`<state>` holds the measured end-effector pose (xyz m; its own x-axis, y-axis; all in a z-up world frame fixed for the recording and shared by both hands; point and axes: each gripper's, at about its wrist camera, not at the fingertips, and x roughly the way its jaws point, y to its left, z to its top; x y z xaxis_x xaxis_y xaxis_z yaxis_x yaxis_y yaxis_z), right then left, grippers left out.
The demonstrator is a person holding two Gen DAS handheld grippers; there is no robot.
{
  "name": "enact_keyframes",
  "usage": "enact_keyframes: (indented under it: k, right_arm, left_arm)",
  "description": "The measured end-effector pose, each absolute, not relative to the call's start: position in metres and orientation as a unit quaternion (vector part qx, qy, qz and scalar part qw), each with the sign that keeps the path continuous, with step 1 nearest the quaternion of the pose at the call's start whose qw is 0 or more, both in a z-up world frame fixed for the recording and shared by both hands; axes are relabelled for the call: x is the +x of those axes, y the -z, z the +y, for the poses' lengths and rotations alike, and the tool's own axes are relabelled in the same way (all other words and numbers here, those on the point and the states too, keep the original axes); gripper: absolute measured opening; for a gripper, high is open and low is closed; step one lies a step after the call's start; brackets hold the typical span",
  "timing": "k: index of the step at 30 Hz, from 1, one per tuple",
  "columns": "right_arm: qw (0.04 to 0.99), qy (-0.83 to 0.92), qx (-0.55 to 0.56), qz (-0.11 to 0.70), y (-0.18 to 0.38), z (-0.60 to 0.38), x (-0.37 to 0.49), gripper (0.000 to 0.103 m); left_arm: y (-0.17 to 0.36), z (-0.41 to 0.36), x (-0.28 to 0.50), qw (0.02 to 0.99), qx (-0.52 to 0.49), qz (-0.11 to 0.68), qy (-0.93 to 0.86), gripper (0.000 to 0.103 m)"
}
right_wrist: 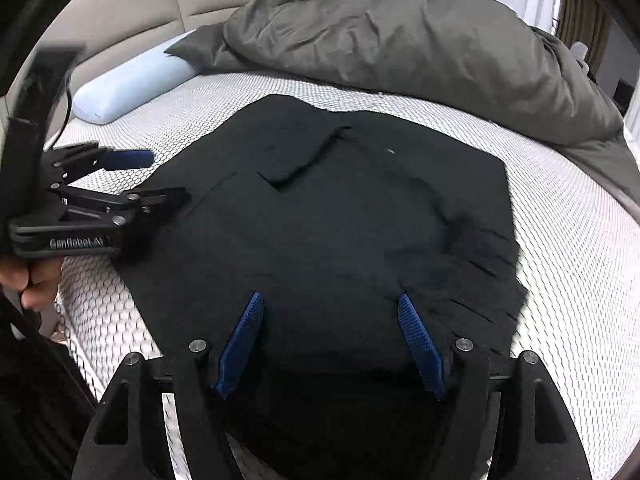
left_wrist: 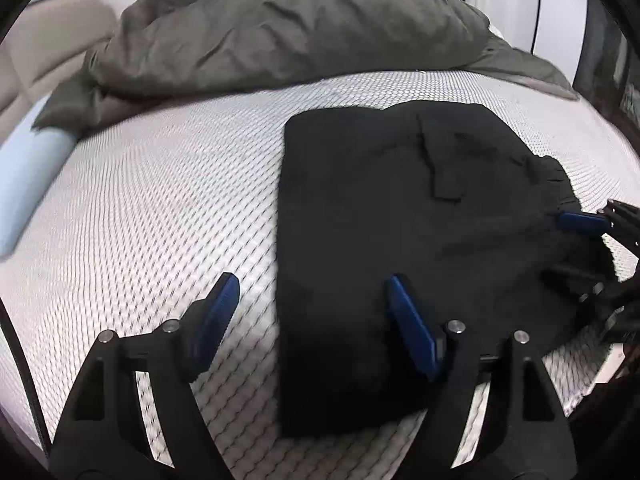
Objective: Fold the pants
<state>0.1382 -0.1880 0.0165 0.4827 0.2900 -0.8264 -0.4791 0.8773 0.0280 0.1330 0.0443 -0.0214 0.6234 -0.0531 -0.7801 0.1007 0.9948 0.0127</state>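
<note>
Black pants (left_wrist: 380, 200) lie folded into a compact block on the white mesh mattress (left_wrist: 160, 200). In the left wrist view my left gripper (left_wrist: 312, 280) is open and straddles the block's left edge: one blue finger over the mattress, the other over the cloth. My right gripper (left_wrist: 572, 246) shows at the block's right side by the gathered waistband. The right wrist view has my right gripper (right_wrist: 330, 299) open above the near part of the pants (right_wrist: 340, 220), no cloth pinched between its pads. My left gripper (right_wrist: 160, 176) stands open at the left edge, held by a hand (right_wrist: 36, 284).
A crumpled grey duvet (right_wrist: 400, 40) fills the far side of the bed. A light blue pillow (right_wrist: 128, 80) lies at the back left against a beige padded headboard (right_wrist: 120, 12). Bare mattress (right_wrist: 580, 260) shows right of the pants, and a curtain (right_wrist: 580, 20) hangs beyond.
</note>
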Motion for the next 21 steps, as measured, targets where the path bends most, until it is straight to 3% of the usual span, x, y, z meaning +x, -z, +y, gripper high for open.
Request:
enact_keyframes:
  k: [5, 10, 11, 12, 15, 19, 21]
  right_arm:
    - [0.869, -0.217, -0.068, 0.44, -0.031, -0.227, 0.122, 0.071]
    - [0.881, -0.149, 0.05, 0.446, -0.038, -0.303, 0.123, 0.072]
    - [0.878, -0.139, 0.07, 0.453, -0.034, -0.312, 0.124, 0.069]
    - [0.868, -0.137, 0.109, 0.465, -0.026, -0.323, 0.125, 0.058]
    - [0.865, -0.147, 0.132, 0.461, -0.025, -0.324, 0.121, 0.049]
    - [0.873, -0.143, 0.044, 0.464, -0.025, -0.3, 0.114, 0.044]
    - [0.871, -0.102, -0.019, 0.481, -0.014, -0.294, 0.11, 0.037]
  left_arm:
    - [0.012, 0.073, 0.115, 0.907, 0.002, 0.42, 0.037, 0.076]
    - [0.017, 0.103, 0.116, 0.897, -0.063, 0.436, 0.031, 0.075]
    - [0.021, 0.103, 0.118, 0.894, -0.067, 0.442, 0.031, 0.073]
    - [0.023, 0.103, 0.119, 0.893, -0.067, 0.444, 0.031, 0.072]
    - [0.021, 0.099, 0.119, 0.896, -0.051, 0.44, 0.025, 0.072]
    - [0.024, 0.096, 0.123, 0.895, -0.043, 0.444, 0.019, 0.072]
    - [0.024, 0.096, 0.123, 0.895, -0.044, 0.443, 0.017, 0.072]
